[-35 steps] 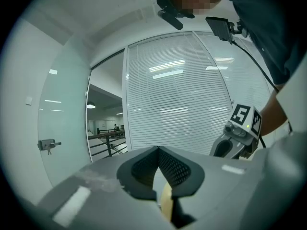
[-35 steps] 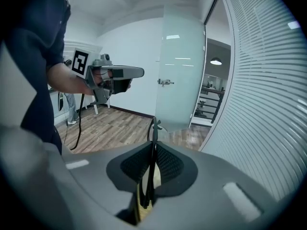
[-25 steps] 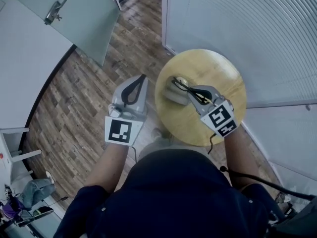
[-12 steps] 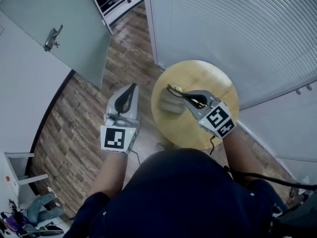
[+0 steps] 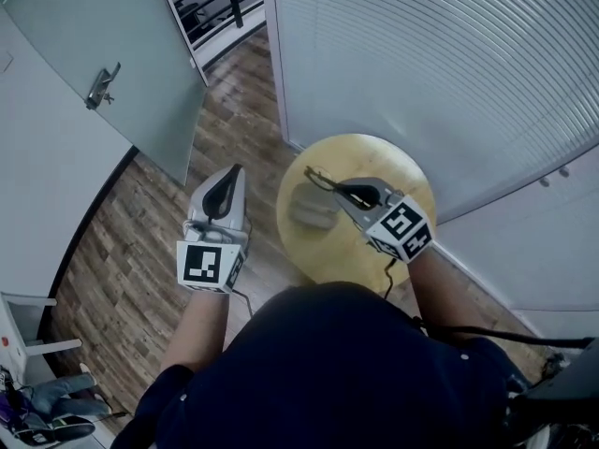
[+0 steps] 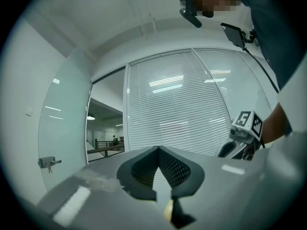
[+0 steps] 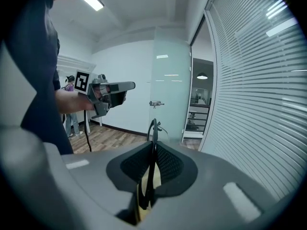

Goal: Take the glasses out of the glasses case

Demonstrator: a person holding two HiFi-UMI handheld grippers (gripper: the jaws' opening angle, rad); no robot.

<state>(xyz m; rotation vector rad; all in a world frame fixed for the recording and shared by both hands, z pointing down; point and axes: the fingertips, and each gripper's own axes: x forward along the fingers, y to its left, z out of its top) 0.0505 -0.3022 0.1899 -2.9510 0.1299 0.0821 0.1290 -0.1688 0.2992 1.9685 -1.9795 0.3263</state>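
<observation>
My right gripper (image 5: 344,193) is shut on black-framed glasses (image 5: 318,178), held in the air above the round wooden table (image 5: 393,157). In the right gripper view a thin black part of the glasses (image 7: 154,131) stands upright, pinched between the pads of that gripper (image 7: 153,147). The pale glasses case (image 5: 312,210) lies on the table's left part, below and left of the glasses. My left gripper (image 5: 226,187) hangs over the floor left of the table, level, its jaws meeting at the tips with nothing in them (image 6: 157,150).
A wall of white blinds (image 5: 421,54) runs behind the table. A glass door with a metal handle (image 5: 101,87) stands at the upper left. Wooden floor (image 5: 140,241) surrounds the table. Some clutter (image 5: 37,410) sits at the lower left.
Both grippers have risen. The right one has carried the glasses up and away from the case, which stays on the table. The left stays off the table's left side.
</observation>
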